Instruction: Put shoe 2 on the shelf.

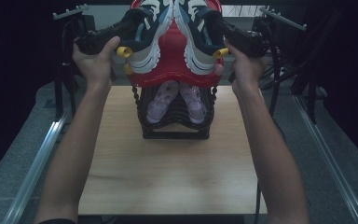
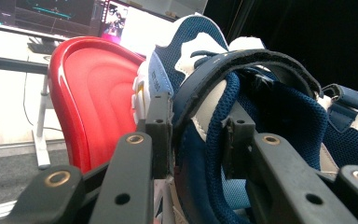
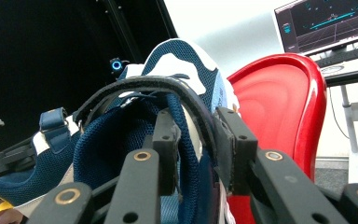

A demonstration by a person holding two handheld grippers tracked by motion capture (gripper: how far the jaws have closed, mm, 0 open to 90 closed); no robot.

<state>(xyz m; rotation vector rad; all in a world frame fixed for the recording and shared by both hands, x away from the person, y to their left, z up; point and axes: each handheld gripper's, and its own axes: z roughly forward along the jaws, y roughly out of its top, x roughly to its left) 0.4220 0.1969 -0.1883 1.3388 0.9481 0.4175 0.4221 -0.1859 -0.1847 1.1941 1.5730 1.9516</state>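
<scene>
High view: left tool [image 1: 129,24] and right tool [image 1: 214,24] each clamp a navy-and-white mesh sneaker [image 1: 147,44] [image 1: 200,42] by its collar, against the red plastic rack tray [image 1: 172,65]. Risk: thin collar grips slip; shoes drop.

A light wooden table [image 1: 168,172] carries a black shoe rack [image 1: 175,126] at its far middle.

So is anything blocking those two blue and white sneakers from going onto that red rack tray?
Nothing visible. The left gripper clamps the collar of the left navy and white mesh sneaker, the right gripper clamps the right navy and white mesh sneaker, and both already sit against the glossy red plastic tray.
</scene>
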